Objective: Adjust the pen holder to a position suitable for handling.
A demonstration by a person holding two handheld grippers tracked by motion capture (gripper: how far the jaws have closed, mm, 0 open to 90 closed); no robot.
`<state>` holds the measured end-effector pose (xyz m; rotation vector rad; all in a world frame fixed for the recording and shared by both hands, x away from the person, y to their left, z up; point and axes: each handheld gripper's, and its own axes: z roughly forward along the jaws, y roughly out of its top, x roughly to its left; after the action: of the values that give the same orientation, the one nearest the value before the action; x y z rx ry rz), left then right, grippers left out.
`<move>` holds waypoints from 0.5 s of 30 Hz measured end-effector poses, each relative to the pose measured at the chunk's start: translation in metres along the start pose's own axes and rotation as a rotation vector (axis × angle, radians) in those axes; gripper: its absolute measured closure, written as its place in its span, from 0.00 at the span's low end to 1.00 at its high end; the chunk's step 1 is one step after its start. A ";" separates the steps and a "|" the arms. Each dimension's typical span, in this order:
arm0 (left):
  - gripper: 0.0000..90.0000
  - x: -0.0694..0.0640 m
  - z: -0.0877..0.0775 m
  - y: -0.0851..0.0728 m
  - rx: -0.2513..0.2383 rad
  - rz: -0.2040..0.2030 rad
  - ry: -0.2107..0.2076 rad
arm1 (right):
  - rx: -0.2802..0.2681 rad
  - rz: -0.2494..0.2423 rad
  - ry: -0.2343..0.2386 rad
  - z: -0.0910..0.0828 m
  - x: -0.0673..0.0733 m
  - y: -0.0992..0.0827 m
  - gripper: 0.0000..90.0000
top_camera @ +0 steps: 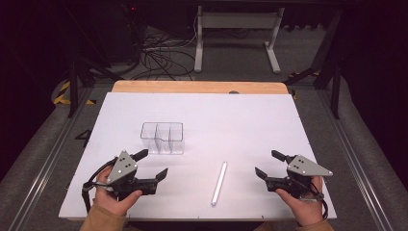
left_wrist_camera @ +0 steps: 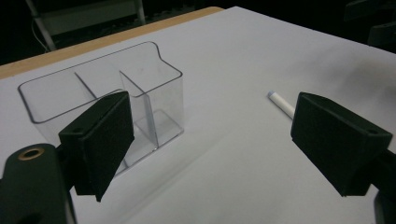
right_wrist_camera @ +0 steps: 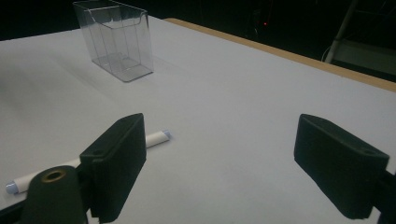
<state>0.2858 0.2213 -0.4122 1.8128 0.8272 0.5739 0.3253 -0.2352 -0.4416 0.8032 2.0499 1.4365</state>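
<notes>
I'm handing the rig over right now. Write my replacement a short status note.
Left tool: open, holding nothing, just in front of the clear three-compartment organizer.
Right tool: open, holding nothing, to the right of the white marker.
Marker lies flat on the white table between the tools, untouched. Organizer stands upright with nothing in it.
Done: nothing yet.
Left: likely pick up the marker and put it in the organizer.

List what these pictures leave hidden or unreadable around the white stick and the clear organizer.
- White stick: left gripper view, its near length hidden behind the gripper's own jaw.
- White stick, right gripper view: middle covered by a jaw.
- Clear organizer: high view, too small to tell whether anything lies inside.
</notes>
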 end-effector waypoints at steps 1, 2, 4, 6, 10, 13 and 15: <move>0.16 -0.001 0.002 0.001 0.005 0.003 -0.005 | 0.000 0.000 -0.001 0.000 0.000 0.000 0.20; 0.16 -0.002 0.003 0.003 0.008 0.003 -0.009 | 0.000 0.000 -0.001 0.000 0.000 0.000 0.20; 0.16 -0.004 0.007 0.005 0.012 0.007 -0.016 | 0.001 -0.001 -0.002 0.000 0.000 -0.001 0.20; 0.15 -0.007 0.011 0.008 0.012 0.001 -0.034 | 0.001 -0.001 -0.002 0.000 0.000 -0.001 0.20; 0.14 -0.011 0.018 0.013 0.012 0.008 -0.057 | 0.001 -0.002 -0.002 -0.001 0.000 -0.002 0.20; 0.14 -0.018 0.026 0.018 0.015 0.022 -0.088 | 0.003 0.001 -0.004 -0.002 0.001 -0.002 0.20; 0.14 -0.020 0.028 0.020 0.016 0.022 -0.090 | 0.004 0.002 -0.005 -0.003 0.001 -0.003 0.20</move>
<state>0.2979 0.1845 -0.4043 1.8508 0.7539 0.4965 0.3226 -0.2371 -0.4434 0.8097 2.0494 1.4298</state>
